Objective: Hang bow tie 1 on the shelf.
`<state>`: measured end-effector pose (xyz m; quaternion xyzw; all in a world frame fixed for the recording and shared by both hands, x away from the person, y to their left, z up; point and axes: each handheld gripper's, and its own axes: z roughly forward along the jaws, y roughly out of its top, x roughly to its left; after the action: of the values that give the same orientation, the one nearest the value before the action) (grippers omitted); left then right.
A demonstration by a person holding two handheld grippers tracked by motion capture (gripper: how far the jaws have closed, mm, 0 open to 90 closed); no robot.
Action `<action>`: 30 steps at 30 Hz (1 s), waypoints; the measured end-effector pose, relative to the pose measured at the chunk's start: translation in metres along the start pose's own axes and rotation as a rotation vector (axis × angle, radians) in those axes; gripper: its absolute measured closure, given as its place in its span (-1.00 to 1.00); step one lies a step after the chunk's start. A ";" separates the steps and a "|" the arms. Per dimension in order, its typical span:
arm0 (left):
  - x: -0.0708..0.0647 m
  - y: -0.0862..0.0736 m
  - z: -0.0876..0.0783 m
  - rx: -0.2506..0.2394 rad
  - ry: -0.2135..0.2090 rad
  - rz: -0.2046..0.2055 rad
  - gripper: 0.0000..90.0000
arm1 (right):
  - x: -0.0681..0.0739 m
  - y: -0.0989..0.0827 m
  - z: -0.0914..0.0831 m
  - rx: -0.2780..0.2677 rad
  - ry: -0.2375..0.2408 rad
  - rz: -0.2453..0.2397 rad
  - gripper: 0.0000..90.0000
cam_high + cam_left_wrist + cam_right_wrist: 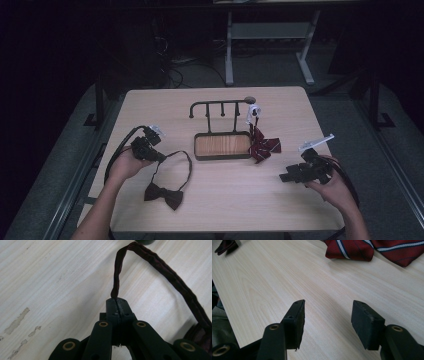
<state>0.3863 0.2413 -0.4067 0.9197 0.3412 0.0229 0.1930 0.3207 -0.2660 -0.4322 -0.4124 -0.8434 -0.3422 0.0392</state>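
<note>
1. A pale wooden surface (280, 210) is seen from the high view, with a dark floor around it.
2. A dark rack with a wood-lined tray (222, 145) stands near the middle of the surface; its rail with pegs (220, 103) rises behind the tray.
3. A red striped bow (264, 146) lies just right of the tray, touching the surface, with its strap running up to the right end of the rail.
4. A dark bow tie (164, 195) lies in front and to the left of the tray; its strap (186, 162) loops up between the bow and the tray.
5. The left claw (159, 156) is held left of the tray and is closed on the strap (152, 258), which is pinched between the shut jaws.
6. The right claw (286, 176) is held in front and to the right of the tray, jaws spread apart above bare wood with nothing between them.
</note>
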 end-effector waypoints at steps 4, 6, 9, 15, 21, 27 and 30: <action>-0.003 0.000 -0.008 -0.013 0.000 0.006 0.99 | -0.001 0.000 -0.001 -0.003 0.001 0.004 -0.01; -0.004 0.000 -0.011 -0.012 -0.003 0.008 0.99 | -0.001 -0.001 -0.001 -0.005 0.001 0.005 -0.01; -0.006 0.000 -0.014 -0.013 0.001 0.011 0.99 | -0.001 -0.001 -0.002 -0.006 0.001 0.006 -0.01; -0.009 -0.001 -0.019 -0.017 0.000 0.023 0.99 | -0.002 -0.001 -0.002 -0.006 0.000 0.008 -0.01; -0.013 -0.002 -0.023 -0.017 0.001 0.032 0.99 | -0.002 -0.001 -0.001 -0.006 -0.002 0.006 -0.01; -0.018 0.000 -0.031 -0.017 0.006 0.055 0.99 | -0.002 -0.002 -0.002 -0.008 -0.002 0.006 -0.02; -0.020 0.001 -0.033 -0.014 0.011 0.062 0.99 | -0.002 -0.002 -0.002 -0.009 0.000 0.009 -0.03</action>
<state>0.3658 0.2394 -0.3736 0.9283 0.3133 0.0364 0.1969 0.3203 -0.2691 -0.4324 -0.4164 -0.8400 -0.3457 0.0390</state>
